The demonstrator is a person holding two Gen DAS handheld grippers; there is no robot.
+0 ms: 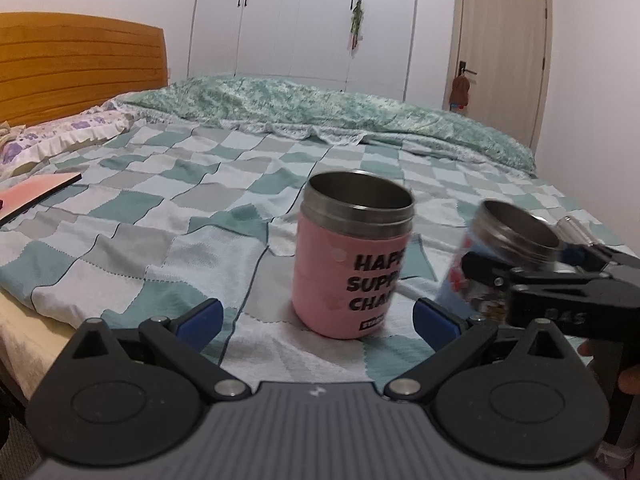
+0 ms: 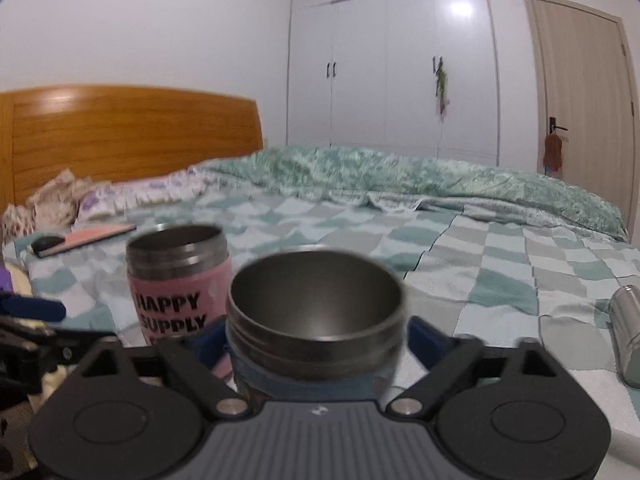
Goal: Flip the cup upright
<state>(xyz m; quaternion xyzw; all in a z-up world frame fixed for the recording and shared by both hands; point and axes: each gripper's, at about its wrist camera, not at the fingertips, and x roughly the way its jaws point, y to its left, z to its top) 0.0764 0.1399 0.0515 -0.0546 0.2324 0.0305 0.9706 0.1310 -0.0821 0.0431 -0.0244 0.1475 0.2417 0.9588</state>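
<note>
The left gripper (image 1: 316, 320) hangs released, its blue pads spread wide just short of the pink cup (image 1: 347, 258), which stands mouth-up on the checked bedspread (image 1: 132, 216); it looks finished with. Beside it, the right gripper clasps a blue patterned cup (image 1: 496, 256), tilted, apparently mid-turn.

From the right wrist, the right gripper (image 2: 316, 344) grips the blue patterned cup low on its body, leaving the steel mouth free to swing upward. A silvery vessel (image 2: 628, 332) lies further right.
</note>
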